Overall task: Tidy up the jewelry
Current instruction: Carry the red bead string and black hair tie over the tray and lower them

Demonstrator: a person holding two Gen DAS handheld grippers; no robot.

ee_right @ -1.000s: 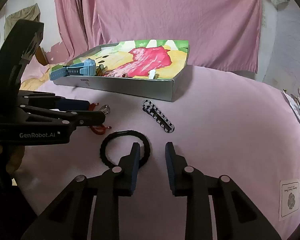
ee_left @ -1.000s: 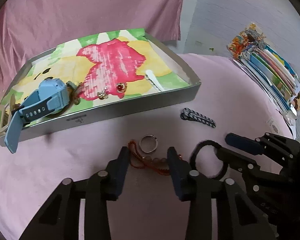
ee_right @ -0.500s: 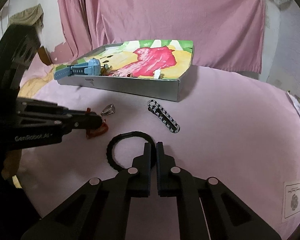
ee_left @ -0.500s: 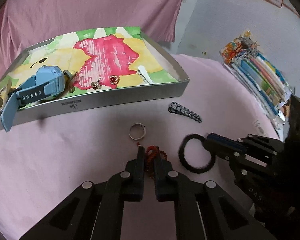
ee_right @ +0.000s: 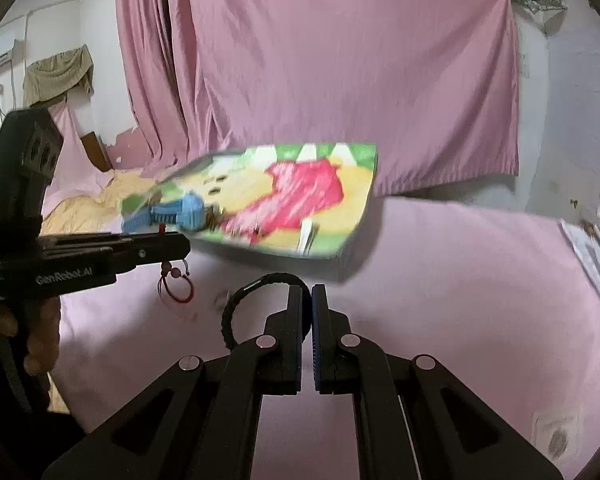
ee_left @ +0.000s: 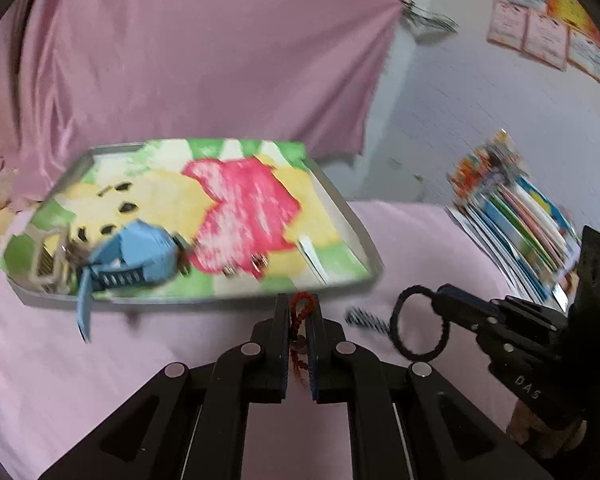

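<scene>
My left gripper (ee_left: 298, 306) is shut on a red cord bracelet (ee_left: 300, 312) and holds it above the pink cloth; the bracelet dangles below its fingers in the right wrist view (ee_right: 176, 284). My right gripper (ee_right: 311, 294) is shut on a black braided ring bracelet (ee_right: 256, 286), lifted off the cloth; the bracelet also shows in the left wrist view (ee_left: 418, 324). A metal tray (ee_left: 340, 284) with a bright flower-print lining lies ahead of both grippers. It holds a blue watch (ee_left: 136, 258), small earrings (ee_left: 256, 262) and a white clip (ee_left: 312, 256).
A black-and-white chain (ee_left: 366, 318) lies on the cloth near the tray's right corner. A stack of colourful booklets (ee_left: 516, 216) sits at the right. A pink curtain (ee_right: 340, 60) hangs behind the tray.
Both grippers have lifted off the cloth with their bracelets and moved toward the tray. The view is blurred by the motion. The silver ring is no longer in sight.
</scene>
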